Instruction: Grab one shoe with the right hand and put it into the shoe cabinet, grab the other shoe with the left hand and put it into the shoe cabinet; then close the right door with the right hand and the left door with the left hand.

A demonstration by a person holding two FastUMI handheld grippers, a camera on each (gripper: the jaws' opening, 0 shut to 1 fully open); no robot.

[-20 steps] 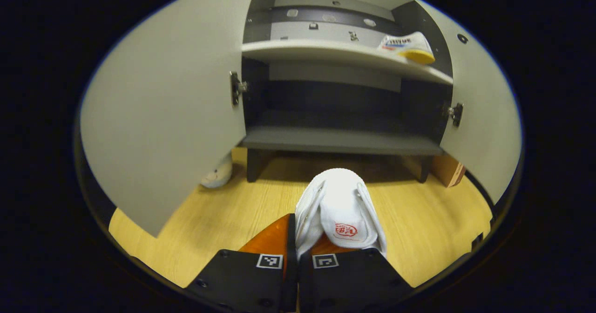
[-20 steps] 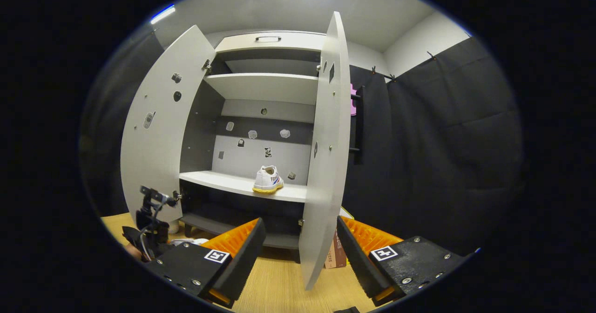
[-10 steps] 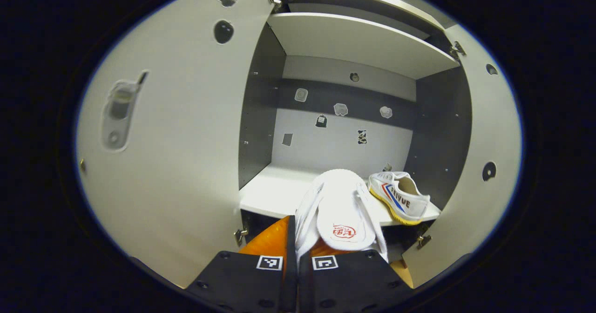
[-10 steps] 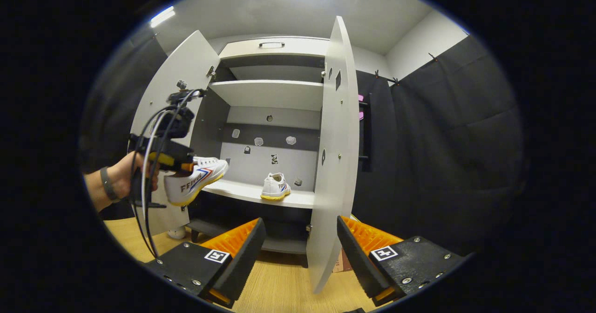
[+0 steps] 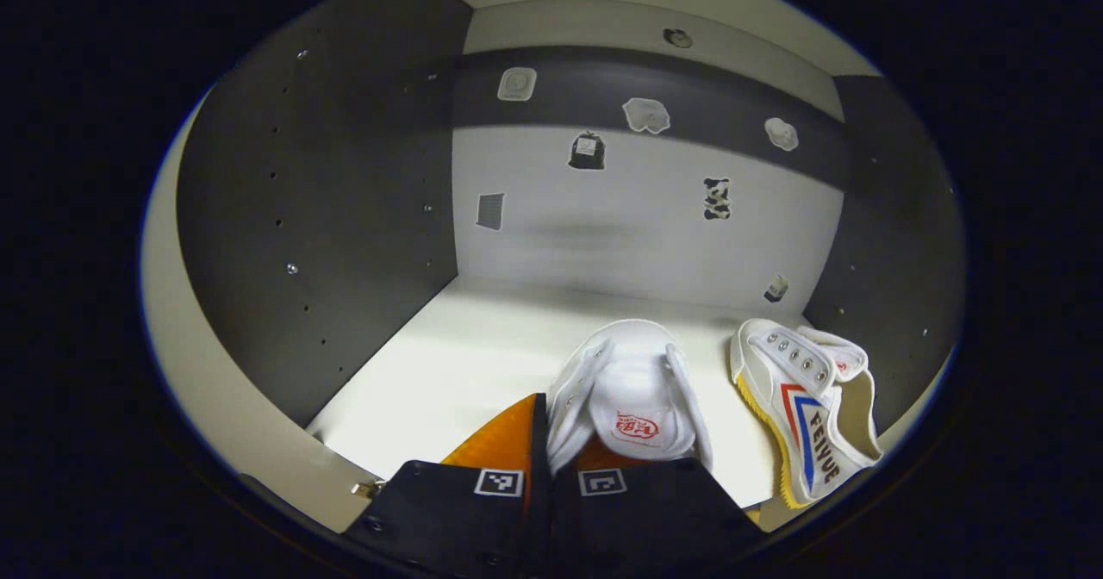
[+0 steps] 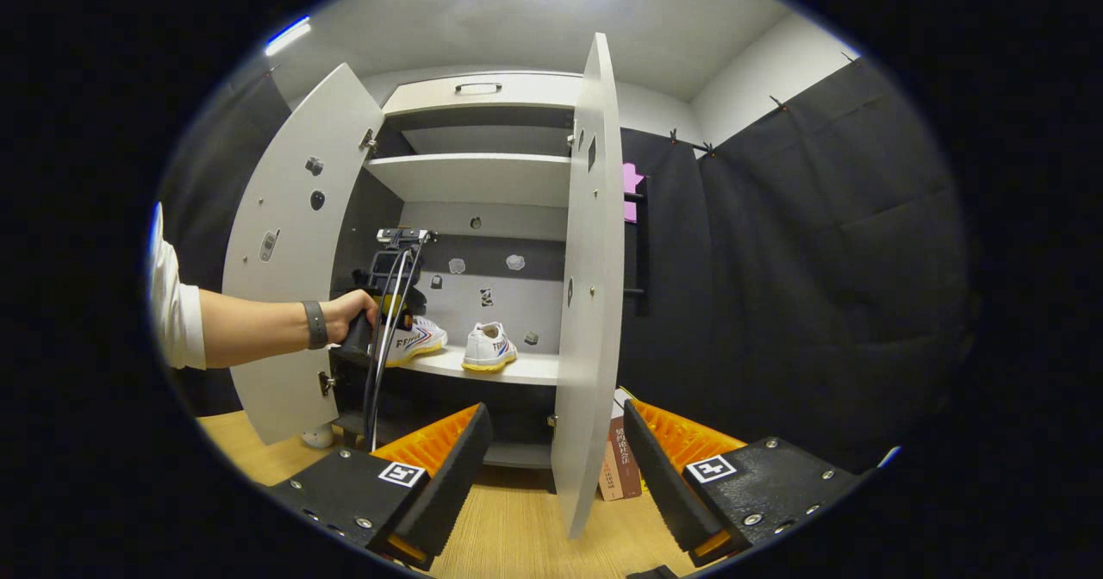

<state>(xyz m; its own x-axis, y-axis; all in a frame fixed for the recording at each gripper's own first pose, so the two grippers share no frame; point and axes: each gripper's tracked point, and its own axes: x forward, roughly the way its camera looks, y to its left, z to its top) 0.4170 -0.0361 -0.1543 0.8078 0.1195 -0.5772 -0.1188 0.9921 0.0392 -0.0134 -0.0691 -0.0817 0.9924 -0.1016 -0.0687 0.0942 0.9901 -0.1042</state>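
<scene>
My left gripper (image 5: 551, 467) is shut on the heel of a white canvas shoe (image 5: 633, 394), holding it just over the white middle shelf (image 5: 465, 364) inside the cabinet. The other white shoe (image 5: 806, 407), with red and blue stripes and a yellow sole, lies on the same shelf to the right. In the right gripper view, a hand holds the left gripper (image 6: 383, 299) at the shelf with its shoe (image 6: 418, 338) beside the resting shoe (image 6: 489, 348). My right gripper (image 6: 551, 467) stands open and holds nothing, back from the cabinet, facing the right door's edge (image 6: 582, 303).
Both cabinet doors stand open: the left door (image 6: 289, 252) swung wide, the right door edge-on. Some books (image 6: 616, 467) lean by the cabinet's right foot on the wooden floor (image 6: 517, 536). A small white object (image 6: 319, 435) lies under the left door.
My left gripper rose from the floor with the shoe and moved forward into the cabinet, down to the middle shelf. The right gripper stayed open and hardly moved.
</scene>
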